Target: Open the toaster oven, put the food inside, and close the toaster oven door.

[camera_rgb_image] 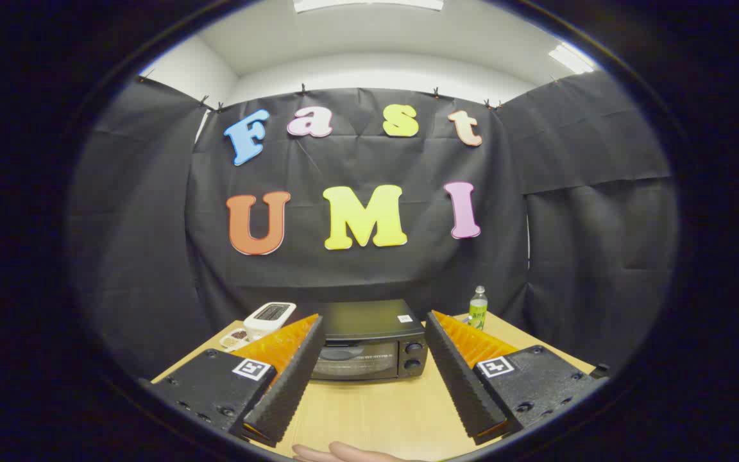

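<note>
Jaws: the gripper (374,330) stands wide open, its two ribbed fingers (292,378) spread apart over the table with nothing held between them.

Between the jaws: bare pale wooden table (369,410), and beyond the fingertips the black box-shaped toaster oven (369,343), framed by the gap.

Toaster oven, look: dark flat top with a small white sticker near its right rear corner; a dark glass door across the front with a handle along its upper edge; two round black knobs (413,355) stacked at the right of the door. The door appears closed.

Toaster oven, place: toward the far side of the table, in front of the black cloth wall, apart from both fingers.

Left of the oven: a white slot toaster (269,317), partly behind the left finger, and just beside it a small pale dish with dark bits (236,336); what lies in the dish is too small to make out.

Right of the oven: a clear plastic bottle with a green label and white cap (478,308), upright near the table's far right edge, just past the right fingertip.

Near edge: part of a person's hand (337,453) rests on the table below the fingers, cut off.

Hard to tell: the oven's inside is hidden behind the dark glass; the oven's left side is covered by the left finger.
</note>
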`<state>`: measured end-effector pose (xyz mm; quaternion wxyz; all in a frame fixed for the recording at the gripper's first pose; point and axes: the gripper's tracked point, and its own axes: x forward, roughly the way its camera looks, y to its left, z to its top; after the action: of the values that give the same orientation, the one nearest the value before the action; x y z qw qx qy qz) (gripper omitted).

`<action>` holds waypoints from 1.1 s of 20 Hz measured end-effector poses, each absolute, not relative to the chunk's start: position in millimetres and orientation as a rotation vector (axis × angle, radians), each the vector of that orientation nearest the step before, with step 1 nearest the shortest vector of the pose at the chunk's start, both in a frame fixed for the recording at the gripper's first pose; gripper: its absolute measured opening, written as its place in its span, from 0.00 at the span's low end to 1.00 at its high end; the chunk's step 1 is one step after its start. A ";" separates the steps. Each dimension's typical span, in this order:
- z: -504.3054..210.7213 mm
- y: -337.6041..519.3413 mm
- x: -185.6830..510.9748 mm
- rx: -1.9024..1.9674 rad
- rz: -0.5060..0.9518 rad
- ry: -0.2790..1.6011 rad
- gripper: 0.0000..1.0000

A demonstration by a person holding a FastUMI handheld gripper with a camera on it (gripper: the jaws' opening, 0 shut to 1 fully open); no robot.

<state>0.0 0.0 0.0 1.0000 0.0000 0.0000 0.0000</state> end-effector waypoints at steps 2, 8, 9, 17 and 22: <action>-0.3 0.8 0.9 0.013 0.003 -0.003 1.00; -0.4 15.4 7.9 0.022 0.023 -0.005 1.00; 4.1 19.6 10.3 0.029 0.028 -0.018 1.00; 8.3 47.7 40.9 -0.005 0.048 -0.071 1.00; -6.4 56.6 83.4 -0.006 0.064 -0.055 1.00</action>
<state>83.4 56.6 -6.4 0.9991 -0.0031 -0.0276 0.0321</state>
